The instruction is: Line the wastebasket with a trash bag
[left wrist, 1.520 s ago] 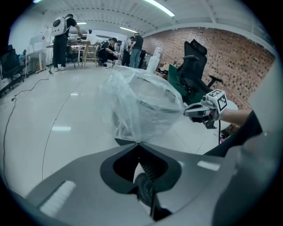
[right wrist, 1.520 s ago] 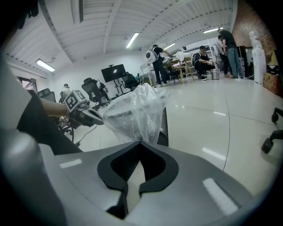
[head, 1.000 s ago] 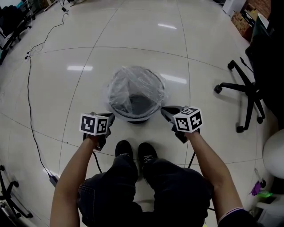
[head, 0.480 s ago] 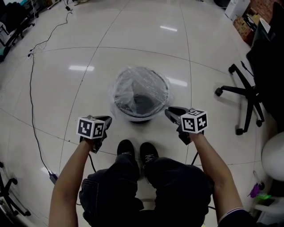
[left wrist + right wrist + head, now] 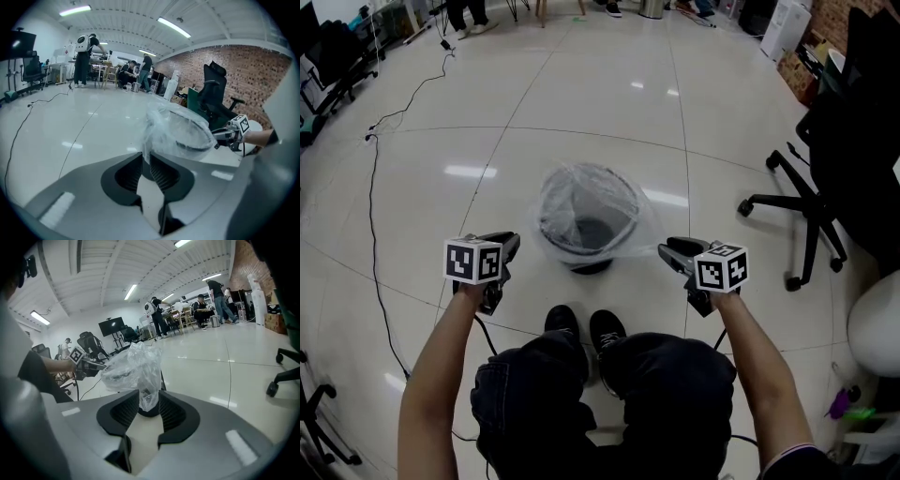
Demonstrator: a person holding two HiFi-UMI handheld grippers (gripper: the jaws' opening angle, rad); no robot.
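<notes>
The head view alone gives the whole arrangement: the wastebasket [image 5: 581, 251] stands on the pale tiled floor [image 5: 487, 112], just ahead of the person's shoes [image 5: 586, 330]. The clear trash bag [image 5: 581, 192] is already inside it, with its film spread out over the rim, and one gripper is at each side. How the jaws stand is seen only in the gripper views. In the left gripper view, the left gripper [image 5: 146, 157] has its jaws only a little apart. They have just been opening, and bare floor shows through the narrow gap. The crumpled film begins right beyond the tips, and I cannot tell if it touches them. In the right gripper view, the right gripper [image 5: 149, 395] has its jaws much wider, also just opening. A loose flap of the bag hangs down between the pads, which do not press on it. These low views also show the hall beyond: people at far tables [image 5: 84, 51] and a brick wall [image 5: 253, 70].
</notes>
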